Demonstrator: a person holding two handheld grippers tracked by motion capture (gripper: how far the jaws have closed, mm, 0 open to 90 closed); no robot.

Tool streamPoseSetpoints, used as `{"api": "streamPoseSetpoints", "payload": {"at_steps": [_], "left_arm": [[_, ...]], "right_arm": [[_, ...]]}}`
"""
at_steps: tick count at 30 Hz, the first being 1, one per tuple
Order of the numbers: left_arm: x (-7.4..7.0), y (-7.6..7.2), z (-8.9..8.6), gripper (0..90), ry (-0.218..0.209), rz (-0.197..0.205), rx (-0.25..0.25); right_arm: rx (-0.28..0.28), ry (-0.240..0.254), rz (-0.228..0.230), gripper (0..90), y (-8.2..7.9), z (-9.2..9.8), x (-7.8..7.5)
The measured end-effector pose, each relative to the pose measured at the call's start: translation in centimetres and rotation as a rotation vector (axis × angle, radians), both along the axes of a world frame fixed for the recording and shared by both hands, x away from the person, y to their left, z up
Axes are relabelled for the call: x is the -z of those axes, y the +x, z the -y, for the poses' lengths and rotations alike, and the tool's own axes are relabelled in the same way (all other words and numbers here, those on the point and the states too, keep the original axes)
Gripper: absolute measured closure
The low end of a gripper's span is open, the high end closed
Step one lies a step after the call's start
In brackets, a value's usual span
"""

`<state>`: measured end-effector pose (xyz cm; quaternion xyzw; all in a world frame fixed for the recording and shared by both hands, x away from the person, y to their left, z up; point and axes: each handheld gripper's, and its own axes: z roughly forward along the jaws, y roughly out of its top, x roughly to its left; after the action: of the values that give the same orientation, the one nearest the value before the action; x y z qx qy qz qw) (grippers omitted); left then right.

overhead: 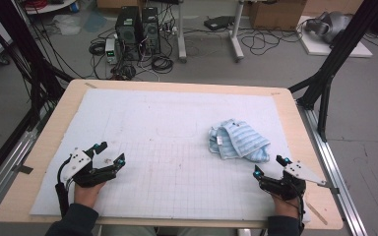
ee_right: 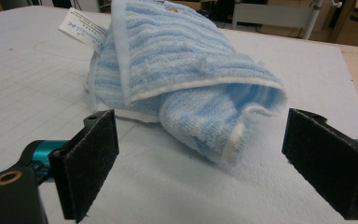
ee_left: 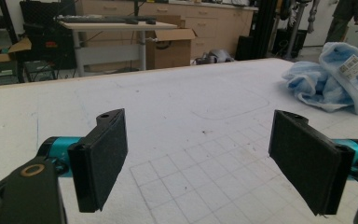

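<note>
Both hands low at my edge of the surface [overhead: 44, 142], nothing picked up. Left gripper [overhead: 109, 154] sits at the near left over the printed grid, jaws spread wide with bare mat between them; right gripper [overhead: 270, 166] sits at the near right, jaws just as wide, empty. The one thing that matters is the towel [overhead: 237, 140]: a light blue striped terry cloth, bunched and loosely folded over itself, lying right of centre on the white mat, just ahead of my right gripper and well apart from the left. In the right gripper view the towel [ee_right: 186, 70] sits straight ahead of the open jaws, not between them yet. My read on handling: light, soft, limp, no fixed shape, so it will sag and drape from whatever point I pinch; not fragile, and the loop pile should grip well against the pads. Best hold looks like the bound cream hem [ee_right: 200, 91] along the top flap, or the rounded fold nearest me, pinching one layer only if I want it to open out. A white care label [ee_right: 83, 27] sticks up from the far left edge; it carries small print, too blurred to read. No brand legible anywhere on the cloth.
</note>
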<state>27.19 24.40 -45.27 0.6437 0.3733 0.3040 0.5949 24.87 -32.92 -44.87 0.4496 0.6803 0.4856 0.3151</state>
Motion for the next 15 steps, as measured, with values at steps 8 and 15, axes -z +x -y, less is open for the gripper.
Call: {"api": "streamPoseSetpoints", "payload": {"at_steps": [8,15], "left_arm": [[0.0,0.06,-0.01,19.9,-0.008,-0.007,-0.004],[-0.02,0.07,0.03,19.8,0.0,-0.006,0.0]], "right_arm": [[-0.001,0.01,-0.002,9.7,-0.03,0.03,-0.01],[-0.004,0.012,0.007,9.6,-0.18,0.02,-0.02]]}}
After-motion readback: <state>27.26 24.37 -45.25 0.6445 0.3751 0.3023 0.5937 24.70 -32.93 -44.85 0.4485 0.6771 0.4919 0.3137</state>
